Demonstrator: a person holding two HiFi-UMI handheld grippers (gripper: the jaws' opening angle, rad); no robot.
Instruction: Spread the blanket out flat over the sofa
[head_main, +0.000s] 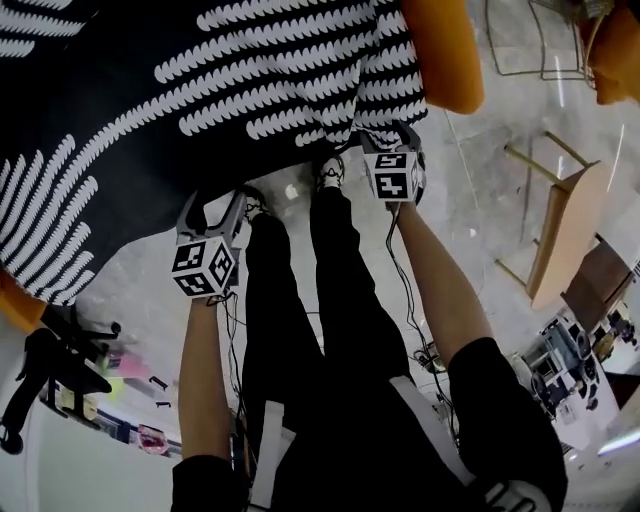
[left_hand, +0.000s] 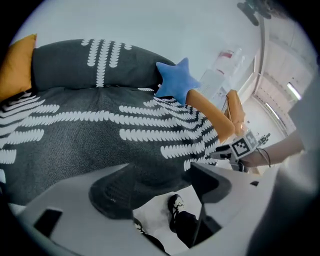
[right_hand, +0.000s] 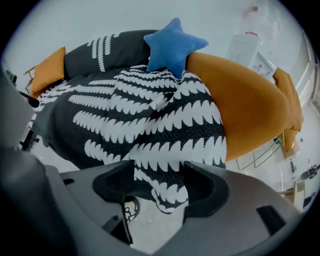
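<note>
A black blanket with white leaf-like stripes lies draped over an orange sofa, covering seat and backrest. A blue star pillow rests on it by the bare orange armrest. My left gripper hovers at the blanket's front edge; its jaws stand open with only floor and shoes showing between them. My right gripper is at the blanket's front corner near the armrest. It is open, and the hanging corner dangles loosely in the gap, unpressed.
The person's legs and shoes stand right at the sofa front, with cables trailing down from the grippers. A wooden chair stands to the right and a black stand to the left. An orange cushion sits at the sofa's far end.
</note>
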